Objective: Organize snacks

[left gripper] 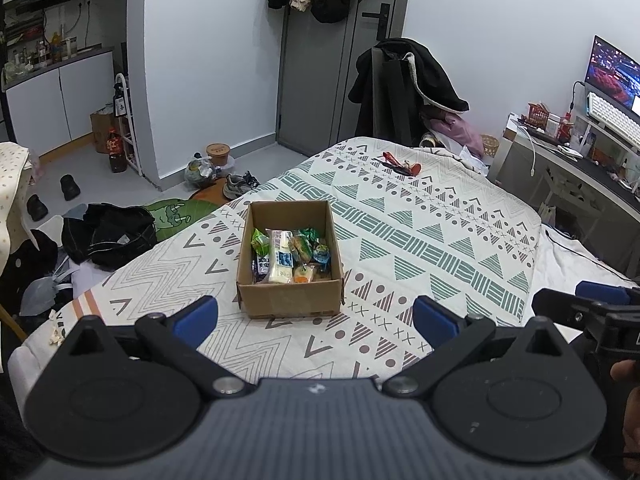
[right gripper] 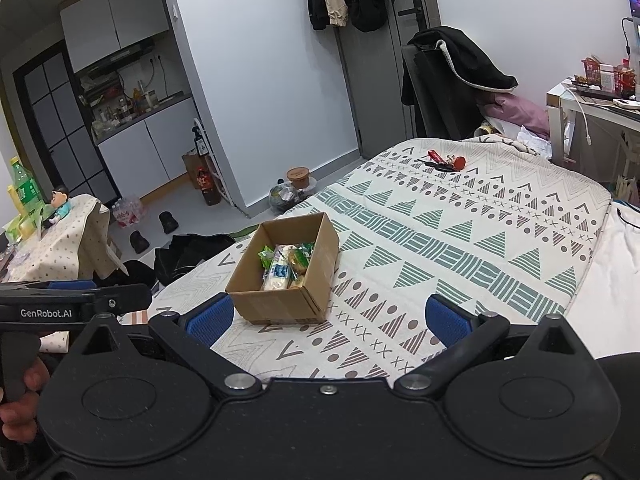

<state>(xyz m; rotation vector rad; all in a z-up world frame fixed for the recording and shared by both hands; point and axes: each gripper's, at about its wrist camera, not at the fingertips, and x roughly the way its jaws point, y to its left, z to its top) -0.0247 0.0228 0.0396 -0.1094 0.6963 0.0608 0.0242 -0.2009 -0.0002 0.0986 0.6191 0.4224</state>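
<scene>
Both sets of jaws are spread wide with nothing between them: the left gripper [left gripper: 315,321] and the right gripper [right gripper: 328,320] just hover side by side above the near edge of the bed [left gripper: 420,240]. Blue pads line the fingertips [left gripper: 198,316] on each one. Sitting on the patterned bedspread toward the bed's left edge is an open cardboard box [left gripper: 289,256], well ahead of the jaws and touching neither. Inside it's packed with snacks [left gripper: 290,254]: a long pale packet with a blue label [left gripper: 280,258] lying lengthwise, a green wrapper [left gripper: 260,242] to its left, and some bready-looking packs on the right. Way off near the far edge of the bed there's a little bunch of keys with red tags [left gripper: 400,165]. A hand [right gripper: 18,408] grips the left gripper's handle.
</scene>
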